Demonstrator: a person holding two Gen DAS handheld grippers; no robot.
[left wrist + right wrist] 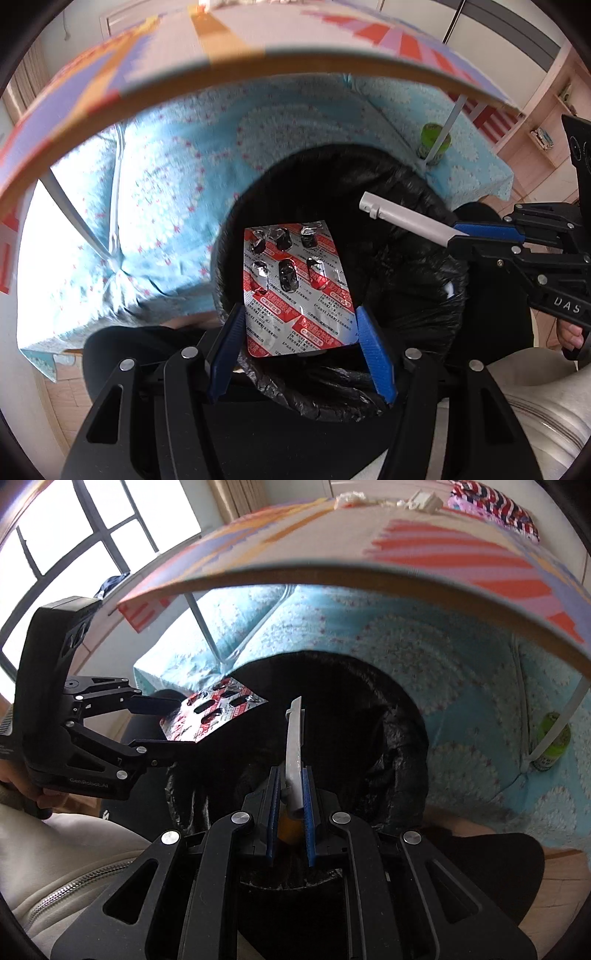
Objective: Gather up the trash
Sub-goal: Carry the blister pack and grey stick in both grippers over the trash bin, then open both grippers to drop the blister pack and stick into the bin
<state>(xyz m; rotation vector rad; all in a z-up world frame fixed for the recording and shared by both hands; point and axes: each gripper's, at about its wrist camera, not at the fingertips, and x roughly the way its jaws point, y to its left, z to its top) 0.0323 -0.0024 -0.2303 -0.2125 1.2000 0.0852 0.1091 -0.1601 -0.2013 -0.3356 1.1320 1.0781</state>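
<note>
Both grippers hung over the mouth of the black-lined bin point(406, 332), which stood on the floor below the table's near edge point(332, 61); the table top overhung the far part of the bin, so the open room lay on the near side, toward the person. The left gripper point(301, 332) pinched a blister pack point(295, 288) by its two side edges, its blue fingers point(373, 350) spread just to the pack's width. The pack lay nearly flat above the bin's near rim, foil side up, long axis pointing away from the gripper toward the table. The right gripper point(291, 794) was pressed together on a grey plastic stick point(294, 753), held by its near end with something orange just behind it. The stick's long axis ran forward along the fingers, its free tip out over the middle of the bin, apart from the pack. A green bottle point(552, 746) stood on the floor by a table leg point(561, 716), well to the right of the bin.
</note>
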